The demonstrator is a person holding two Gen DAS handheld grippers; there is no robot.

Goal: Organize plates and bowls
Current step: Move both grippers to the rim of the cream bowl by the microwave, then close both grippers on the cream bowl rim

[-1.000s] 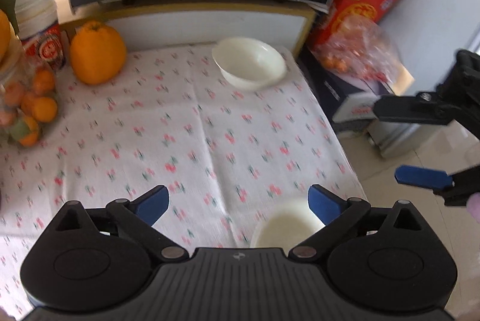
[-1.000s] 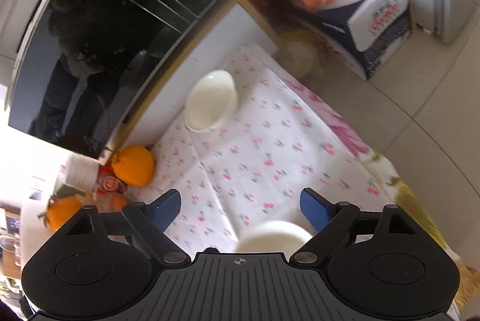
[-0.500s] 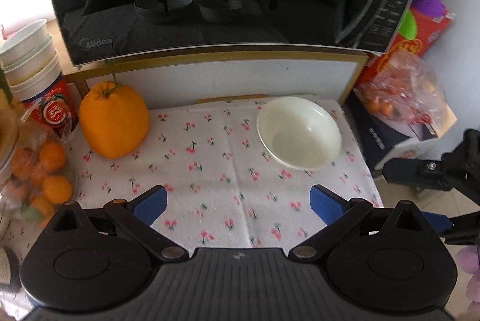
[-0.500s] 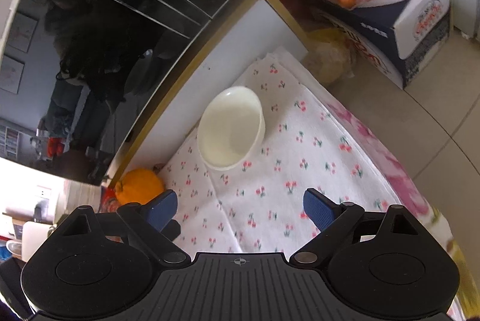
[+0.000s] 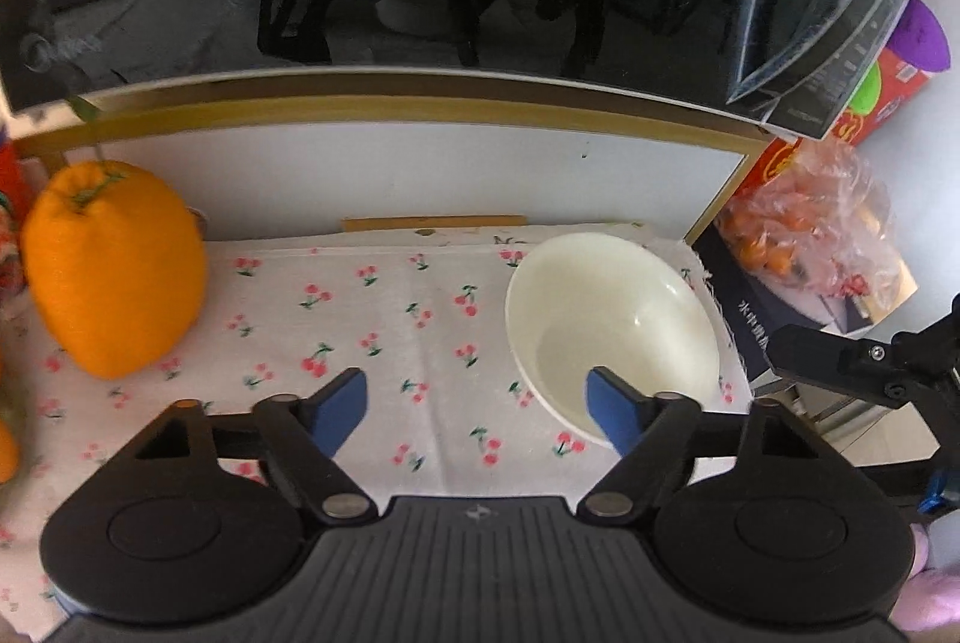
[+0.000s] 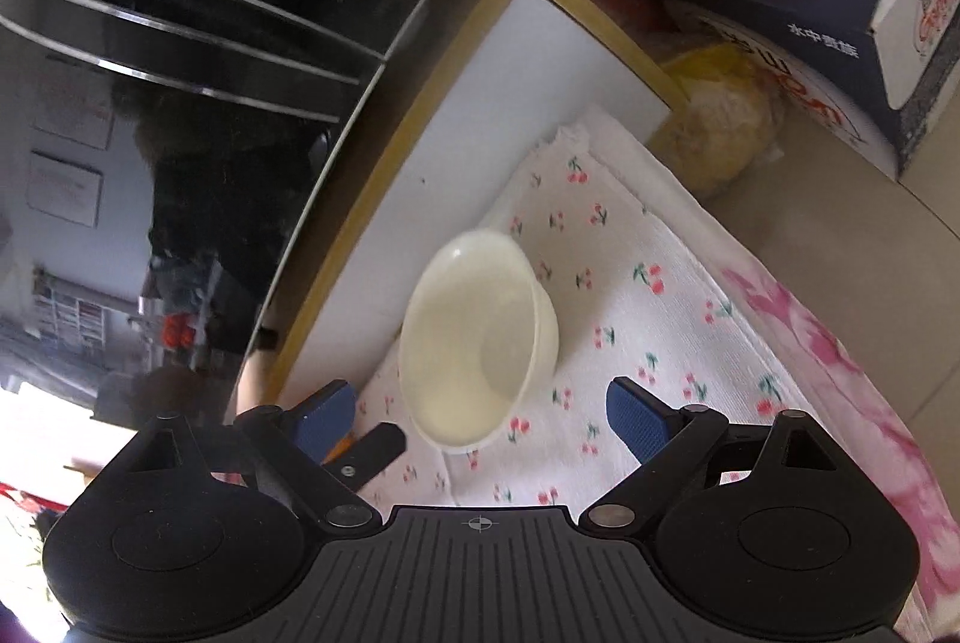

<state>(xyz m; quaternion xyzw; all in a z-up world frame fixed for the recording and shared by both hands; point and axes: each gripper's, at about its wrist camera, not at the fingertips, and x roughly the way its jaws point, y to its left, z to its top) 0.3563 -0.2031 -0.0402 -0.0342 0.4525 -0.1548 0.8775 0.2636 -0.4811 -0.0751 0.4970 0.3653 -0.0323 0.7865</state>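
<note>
I'd brought both grippers in on the bowl (image 5: 612, 331) at frame right: left gripper (image 5: 477, 409) closing w/ its rim between, right gripper (image 6: 480, 418) wide open, nothing gripped yet.

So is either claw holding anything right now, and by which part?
Nothing is held. The left claw is closing with its right finger over the near rim of the white bowl, no pad pressing it; the right claw stands open.
</note>
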